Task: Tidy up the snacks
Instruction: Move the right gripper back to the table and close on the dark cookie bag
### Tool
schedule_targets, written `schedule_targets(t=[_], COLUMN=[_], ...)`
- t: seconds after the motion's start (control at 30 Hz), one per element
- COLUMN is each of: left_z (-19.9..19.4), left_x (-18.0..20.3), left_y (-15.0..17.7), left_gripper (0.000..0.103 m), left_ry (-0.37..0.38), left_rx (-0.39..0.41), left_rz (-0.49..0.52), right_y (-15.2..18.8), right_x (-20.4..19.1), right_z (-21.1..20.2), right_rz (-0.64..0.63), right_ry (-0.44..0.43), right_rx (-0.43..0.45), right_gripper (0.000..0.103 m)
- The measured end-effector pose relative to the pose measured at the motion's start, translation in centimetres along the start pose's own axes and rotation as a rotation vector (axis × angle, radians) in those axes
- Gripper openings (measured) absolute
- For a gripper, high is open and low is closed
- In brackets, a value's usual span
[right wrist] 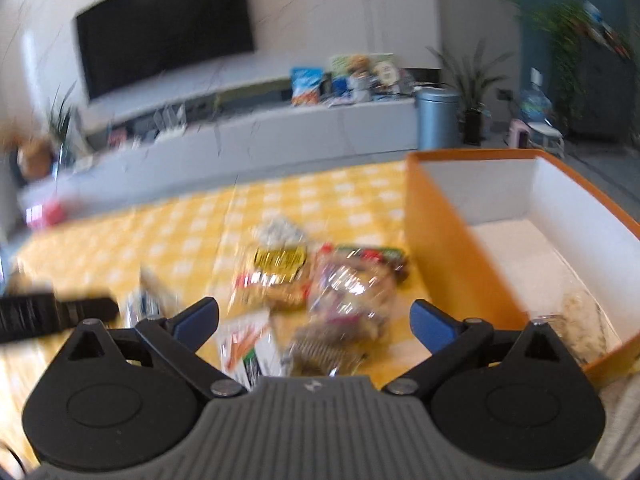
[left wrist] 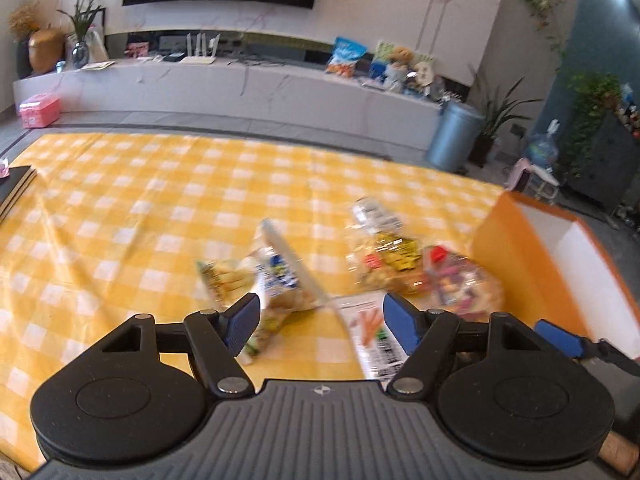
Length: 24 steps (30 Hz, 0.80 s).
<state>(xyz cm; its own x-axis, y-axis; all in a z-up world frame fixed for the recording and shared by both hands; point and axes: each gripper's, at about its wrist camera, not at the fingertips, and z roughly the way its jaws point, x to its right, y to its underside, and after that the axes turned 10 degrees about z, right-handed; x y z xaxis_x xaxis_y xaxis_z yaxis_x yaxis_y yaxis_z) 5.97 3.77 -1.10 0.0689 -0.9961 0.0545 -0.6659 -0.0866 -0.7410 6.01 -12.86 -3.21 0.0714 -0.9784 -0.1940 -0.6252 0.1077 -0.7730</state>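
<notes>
Several snack packets lie on a yellow checked tablecloth point(left wrist: 160, 208). In the left wrist view a blue-and-white packet point(left wrist: 280, 272) lies ahead of my open, empty left gripper point(left wrist: 320, 320), with a white packet with carrot pictures point(left wrist: 372, 332) between the fingers, a clear bag with a yellow label point(left wrist: 384, 256) and a clear bag of colourful sweets point(left wrist: 460, 284) beyond. An orange box point(left wrist: 560, 256) with a white inside stands at right. My right gripper point(right wrist: 316, 320) is open and empty above the sweets bag point(right wrist: 348, 300); the box point(right wrist: 448, 248) is at its right.
A dark book or folder point(left wrist: 16, 192) lies at the table's left edge. Beyond the table stand a long white TV bench point(left wrist: 240, 88), a blue-grey bin point(left wrist: 454, 136) and potted plants point(left wrist: 592, 120). My right gripper's finger point(left wrist: 560, 338) shows at the right of the left wrist view.
</notes>
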Motion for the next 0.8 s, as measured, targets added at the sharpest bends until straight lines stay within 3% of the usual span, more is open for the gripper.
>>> schedule_targets(t=[0.1,0.2,0.3,0.47,0.6,0.8], left_z=[1.7,2.7,3.5,4.4,4.5,4.2], left_x=[-0.8,-1.5,-2.2,-3.1,-3.4,-2.5], left_y=[0.4,1.1,1.7,2.1,2.1,1.9], left_gripper=[0.083,0.083,0.083,0.083,0.083,0.083], left_ry=[-0.031,-0.042,-0.023,-0.022,-0.017,0.002], left_rx=[-0.053,-0.099,-0.125,-0.155,-0.169,-0.165], left_rz=[0.008,-0.001,-0.016,-0.038,-0.060,-0.031], right_y=[1.4,2.3,2.2,1.6,1.6,1.4], right_x=[-0.2,0.5,2.1,5.3,5.4,4.4], right_z=[0.7,2.1,4.0,5.2,6.0,8.0], right_rz=[-0.083,-0.091,0.033,0.278,0.285,0.311], right_ry=[-0.007,0.001,0.007,0.002,0.028,0.043], right_rx=[-0.001,-0.071,-0.182,-0.229,-0.263,-0.214], right_gripper=[0.099,0.099,0.099,0.099,0.099,0.100])
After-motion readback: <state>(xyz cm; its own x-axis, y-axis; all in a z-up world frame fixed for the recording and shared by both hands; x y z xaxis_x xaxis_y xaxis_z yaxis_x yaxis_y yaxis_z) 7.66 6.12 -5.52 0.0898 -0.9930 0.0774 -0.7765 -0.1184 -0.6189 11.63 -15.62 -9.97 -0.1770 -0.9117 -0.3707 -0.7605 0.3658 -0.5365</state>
